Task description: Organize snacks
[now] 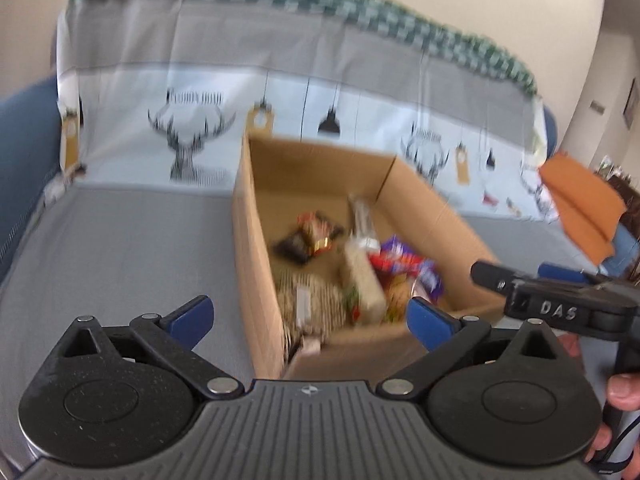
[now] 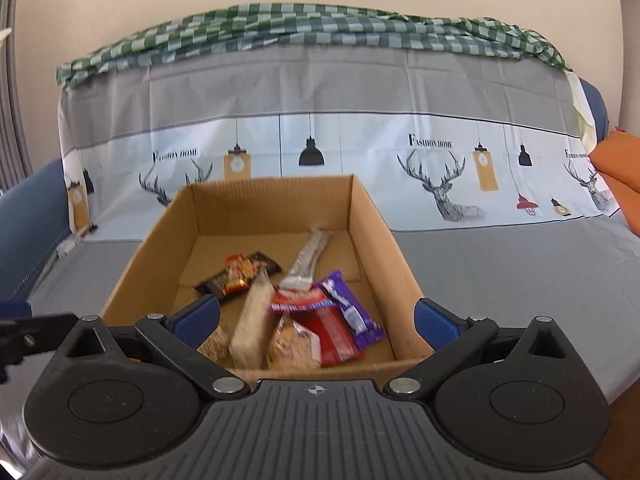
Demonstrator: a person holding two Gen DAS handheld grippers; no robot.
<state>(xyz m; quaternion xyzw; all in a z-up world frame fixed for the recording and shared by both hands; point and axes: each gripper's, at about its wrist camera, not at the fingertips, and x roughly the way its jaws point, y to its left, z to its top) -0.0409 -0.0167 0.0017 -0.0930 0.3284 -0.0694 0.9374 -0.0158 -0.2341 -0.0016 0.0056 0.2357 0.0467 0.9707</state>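
Here, both grippers are hovering over the near edge of the cardboard box, which is sitting on a grey-covered sofa seat. The left gripper is holding its fingers wide apart with nothing between them; the right gripper is doing the same. The snacks are lying inside the box in a loose heap — a dark chocolate bar, a pale long wafer pack, a red packet, a purple wrapper and a clear sleeve leaning toward the back.

That fits two readings: snacks gathered into the box and both grippers just emptied, or a jumbled boxful waiting to be sorted. The pictures are not settling which. Any further pick would be calling for a careful descent between overlapping, slippery wrappers — single items are hard to isolate.
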